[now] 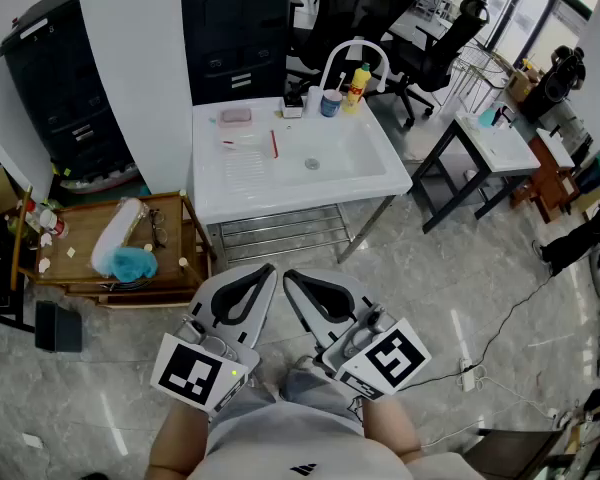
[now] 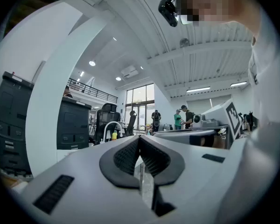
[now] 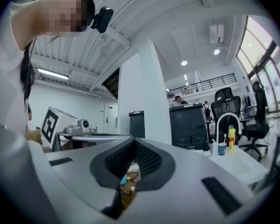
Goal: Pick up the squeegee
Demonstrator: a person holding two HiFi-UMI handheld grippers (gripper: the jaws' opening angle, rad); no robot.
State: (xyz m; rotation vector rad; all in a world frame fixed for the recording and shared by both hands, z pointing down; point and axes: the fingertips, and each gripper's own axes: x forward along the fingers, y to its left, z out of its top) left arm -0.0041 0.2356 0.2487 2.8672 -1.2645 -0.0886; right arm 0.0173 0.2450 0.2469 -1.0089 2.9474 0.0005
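Observation:
A thin red-handled tool (image 1: 274, 144), possibly the squeegee, lies on the drainboard of the white sink unit (image 1: 298, 194), next to a pale flat piece (image 1: 242, 141). Both grippers are held low near the person's body, well short of the sink. My left gripper (image 1: 269, 269) is shut with nothing in it; in its own view, the left gripper (image 2: 139, 137) points its dark pads at the room. My right gripper (image 1: 288, 276) is beside it, also shut and holding nothing; in its own view, the right gripper (image 3: 132, 142) has its tips together.
On the sink's back edge stand a white faucet (image 1: 355, 50), a yellow bottle (image 1: 359, 84), a blue cup (image 1: 330, 103) and a pink box (image 1: 234, 117). A low wooden table (image 1: 170, 266) is at the left. Office chairs (image 1: 445, 38) and a small white table (image 1: 500, 146) stand at the right.

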